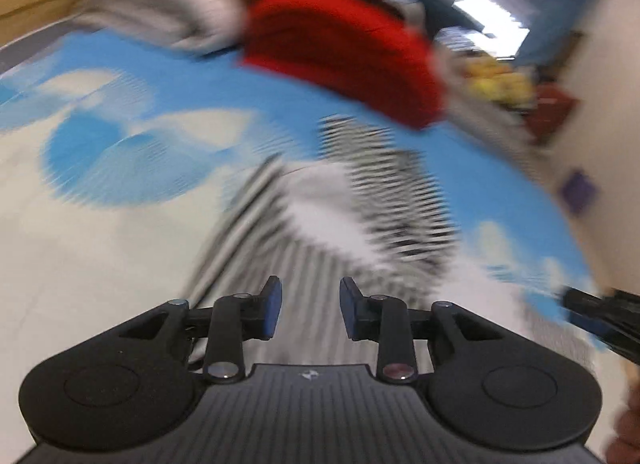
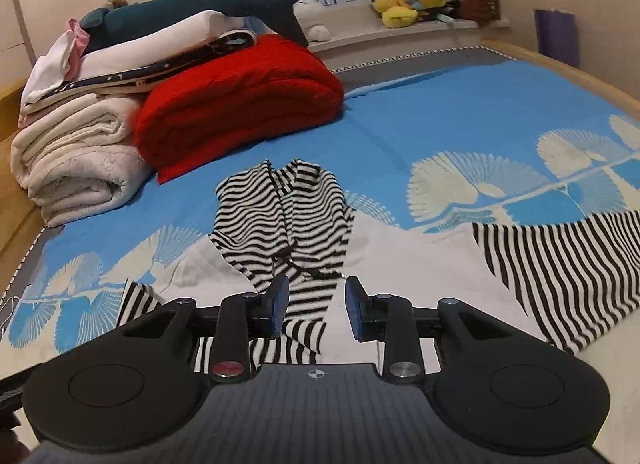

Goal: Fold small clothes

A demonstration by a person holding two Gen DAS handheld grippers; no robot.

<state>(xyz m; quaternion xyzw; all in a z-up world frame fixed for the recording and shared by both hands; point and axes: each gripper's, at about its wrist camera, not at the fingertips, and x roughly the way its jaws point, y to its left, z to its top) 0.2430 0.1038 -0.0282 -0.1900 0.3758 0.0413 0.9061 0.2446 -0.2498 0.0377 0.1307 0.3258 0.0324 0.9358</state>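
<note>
A striped garment is spread on the bed, just ahead of the right gripper. It is judged soft, light and floppy, best pinched at an edge or sleeve. Both the right gripper and the left gripper are seen with fingers apart, holding nothing. The left view is badly blurred; the garment's near part is hidden.
</note>
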